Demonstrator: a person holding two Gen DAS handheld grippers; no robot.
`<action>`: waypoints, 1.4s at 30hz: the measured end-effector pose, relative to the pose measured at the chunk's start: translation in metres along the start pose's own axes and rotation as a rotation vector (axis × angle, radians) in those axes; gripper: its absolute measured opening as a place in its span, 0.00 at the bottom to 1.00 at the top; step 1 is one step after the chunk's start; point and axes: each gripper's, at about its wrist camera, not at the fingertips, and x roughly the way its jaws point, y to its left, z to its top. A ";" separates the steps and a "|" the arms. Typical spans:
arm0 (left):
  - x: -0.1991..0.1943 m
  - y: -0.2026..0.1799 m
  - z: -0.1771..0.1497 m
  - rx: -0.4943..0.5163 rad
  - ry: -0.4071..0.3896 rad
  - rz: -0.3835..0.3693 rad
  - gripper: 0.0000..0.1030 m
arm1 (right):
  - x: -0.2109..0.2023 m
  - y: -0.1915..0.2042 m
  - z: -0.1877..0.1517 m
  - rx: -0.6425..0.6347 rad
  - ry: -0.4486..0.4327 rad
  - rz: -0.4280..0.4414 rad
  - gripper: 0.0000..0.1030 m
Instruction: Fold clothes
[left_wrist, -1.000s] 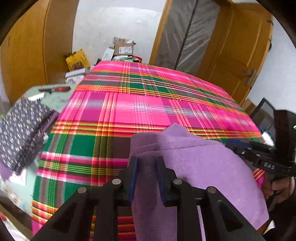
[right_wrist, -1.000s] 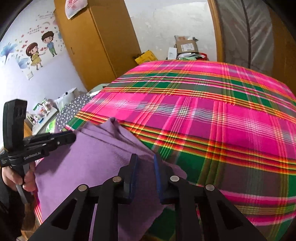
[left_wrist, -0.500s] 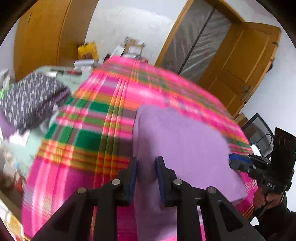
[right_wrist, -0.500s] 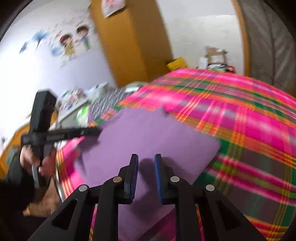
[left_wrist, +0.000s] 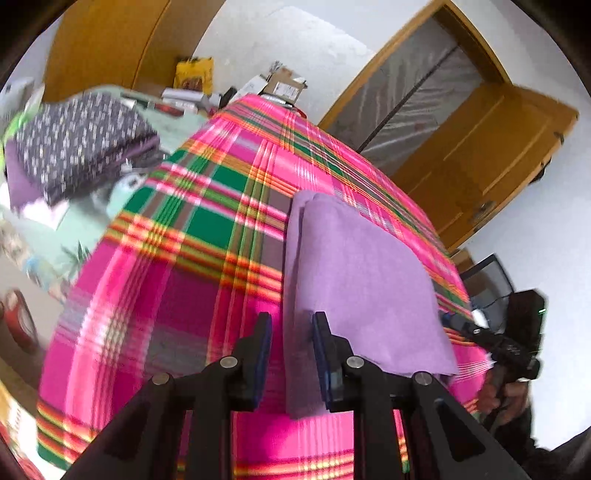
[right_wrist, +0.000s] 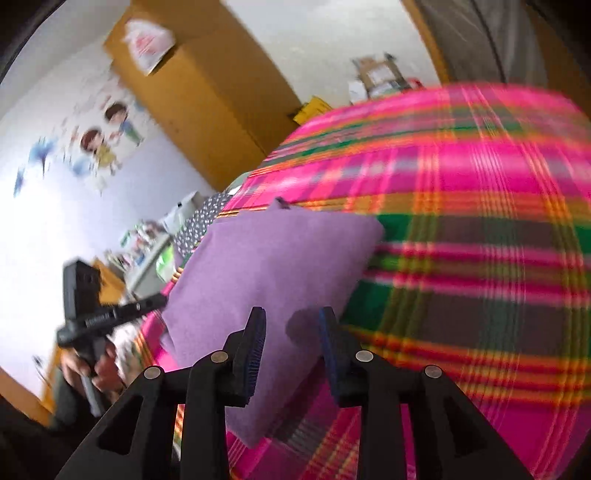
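Here, in the left wrist view, we see the purple cloth (left_wrist: 354, 280) lying folded flat on the pink plaid cover (left_wrist: 177, 288), which is spread over the whole surface. Our left gripper (left_wrist: 290, 347) is at 6 o'clock in the picture, with its jaws parted and a clear gap between them. The near left corner of the cloth lies in this gap, but the pads do not press it, so the gripper is released. At 10 o'clock a dark dotted fabric (left_wrist: 77, 144) lies folded beside the cover, well apart from the cloth. At 4 o'clock the right gripper (left_wrist: 461, 325) appears near the right edge of the cloth, held by a hand (left_wrist: 506, 395) (we cannot tell from here how its jaws stand). A wooden door (left_wrist: 491, 158) stands at 2 o'clock.

In the right wrist view, the picture is rather blurred. The right gripper (right_wrist: 291, 343) is at 6 o'clock with its jaws spread, holding nothing; the purple cloth (right_wrist: 266, 280) lies under and before them on the pink plaid cover (right_wrist: 461, 240). At 9 o'clock the left gripper (right_wrist: 155, 301) points to the left side of the cloth, held by the other hand (right_wrist: 99, 365). A wooden wardrobe (right_wrist: 207, 96) stands at 11 o'clock.
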 end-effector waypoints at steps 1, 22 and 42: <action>0.000 0.002 -0.001 -0.013 0.011 -0.016 0.25 | 0.000 -0.004 -0.002 0.030 0.007 0.015 0.32; 0.032 0.016 0.003 -0.141 0.087 -0.190 0.33 | 0.029 -0.020 0.000 0.189 0.087 0.137 0.50; 0.041 0.011 0.002 -0.126 0.092 -0.176 0.20 | 0.048 -0.006 0.006 0.141 0.128 0.135 0.42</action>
